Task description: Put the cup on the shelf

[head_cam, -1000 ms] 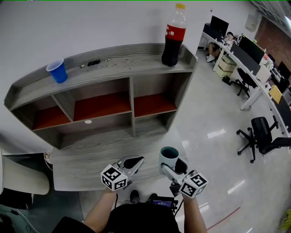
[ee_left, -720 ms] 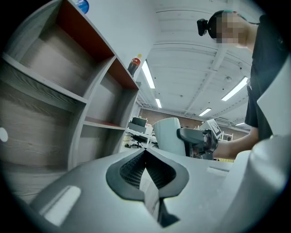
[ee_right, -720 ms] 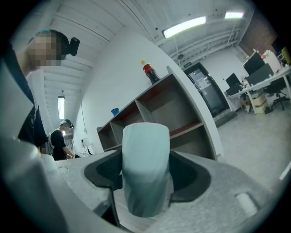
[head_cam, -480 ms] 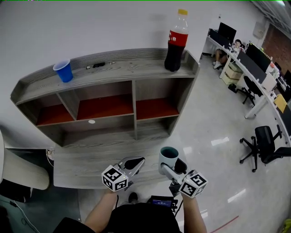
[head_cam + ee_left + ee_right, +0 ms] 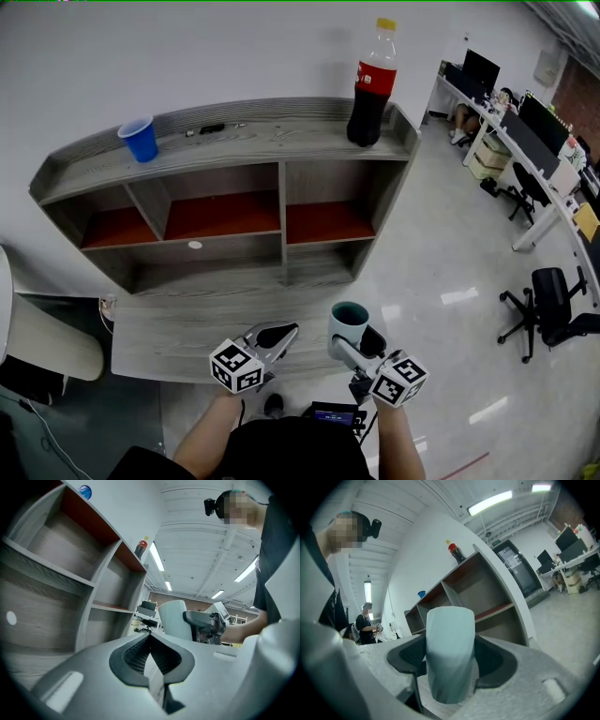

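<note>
The pale cup (image 5: 349, 320) is being held upright in the right tongs (image 5: 351, 339), whose jaws are being pressed against its two sides. It is being carried in the air, in front of the low surface (image 5: 178, 330) and well apart from the shelf (image 5: 281, 211). The left tongs (image 5: 273, 335) are being kept closed on nothing, just beside the cup.

No compartment is being reached yet, so the carry is judged to be at an early stage.

Several risks are being weighed. The cup is being gripped only by its smooth wall, so it could be tilted or let slip if the approach is being hurried. Its rim could be knocked against a divider or a board edge if it is being brought in too high or too low. On the top board, the blue cup (image 5: 140, 141) and the bottle (image 5: 371, 84) could be toppled if the cup is being set near them.
</note>
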`<state>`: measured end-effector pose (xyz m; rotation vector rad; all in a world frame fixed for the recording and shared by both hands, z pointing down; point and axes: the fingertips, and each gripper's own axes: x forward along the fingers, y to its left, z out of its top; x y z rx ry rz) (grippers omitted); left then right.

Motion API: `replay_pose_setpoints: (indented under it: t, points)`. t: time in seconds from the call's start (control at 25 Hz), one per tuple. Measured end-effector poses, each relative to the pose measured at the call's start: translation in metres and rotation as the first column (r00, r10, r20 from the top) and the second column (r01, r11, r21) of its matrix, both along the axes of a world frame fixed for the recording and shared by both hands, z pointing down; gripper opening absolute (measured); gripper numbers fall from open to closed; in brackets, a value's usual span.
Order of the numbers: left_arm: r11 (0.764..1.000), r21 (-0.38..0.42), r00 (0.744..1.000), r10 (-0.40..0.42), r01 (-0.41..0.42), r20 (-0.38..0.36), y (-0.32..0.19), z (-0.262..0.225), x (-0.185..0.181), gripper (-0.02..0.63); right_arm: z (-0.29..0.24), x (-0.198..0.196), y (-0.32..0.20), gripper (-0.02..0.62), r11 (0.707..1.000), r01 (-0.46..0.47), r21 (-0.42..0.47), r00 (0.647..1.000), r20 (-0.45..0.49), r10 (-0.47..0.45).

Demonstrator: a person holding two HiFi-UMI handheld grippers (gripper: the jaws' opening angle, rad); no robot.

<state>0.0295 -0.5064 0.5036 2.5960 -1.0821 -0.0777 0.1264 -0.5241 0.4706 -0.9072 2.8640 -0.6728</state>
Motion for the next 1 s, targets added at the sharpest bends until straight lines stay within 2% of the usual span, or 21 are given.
replay_pose_setpoints:
  t: [0.2, 0.56, 0.76, 1.0]
  points:
    - [1.000, -0.008, 1.000, 0.000, 0.000, 0.005, -0.001, 0.001, 0.008, 0.002, 0.002, 0.004, -0.001, 0.324, 1.000, 0.023, -0.005, 1.000, 0.004, -0.023]
    - [0.998, 0.029, 0.998, 0.049, -0.050, 0.025, -0.019, -0.015, 0.055, 0.002, 0.007, 0.000, 0.006, 0.325, 0.988, 0.152, 0.002, 0.988, -0.015, -0.152]
    - [0.999, 0.032, 0.999, 0.021, -0.023, 0.043, -0.027, -0.018, 0.066, 0.002, 0.013, 0.006, 0.002, 0.324, 0.978, 0.210, 0.019, 0.977, -0.054, -0.208]
    - [0.999, 0.024, 0.998, -0.025, 0.024, 0.056, -0.041, -0.016, 0.060, 0.002, 0.026, 0.001, -0.007, 0.321, 0.958, 0.284, 0.032, 0.951, -0.138, -0.277]
